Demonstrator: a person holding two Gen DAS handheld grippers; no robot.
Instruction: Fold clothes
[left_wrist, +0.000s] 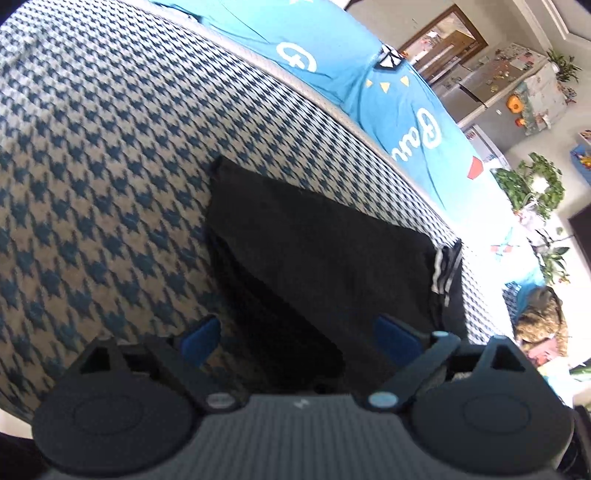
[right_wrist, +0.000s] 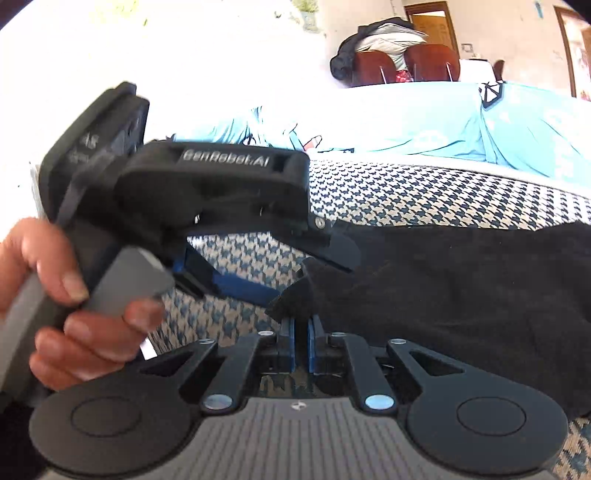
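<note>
The black garment (left_wrist: 317, 254) is soft, matte cloth, folded to a rough rectangle, with a strip of white-and-grey stripes at one edge (left_wrist: 445, 275). It lies on a woven houndstooth cover (left_wrist: 92, 166), blue and cream, with a coarse weave. Behind it on the same surface is spread a bright blue shirt (left_wrist: 399, 107) with white letters and small yellow triangles.

The left gripper (left_wrist: 299, 338) is of black plastic with blue pads; its fingers stand wide apart above the near edge of the black garment and hold nothing. The right gripper (right_wrist: 300, 332) has its blue pads pressed together on a corner of the black garment. In the right wrist view the person's left hand (right_wrist: 70, 295) is around the grey handle of the left gripper.

In the room there are green plants (left_wrist: 532, 184), a silver fridge (left_wrist: 491, 85) with magnets, and brown wooden chairs (right_wrist: 406, 62) with clothes piled on them.
</note>
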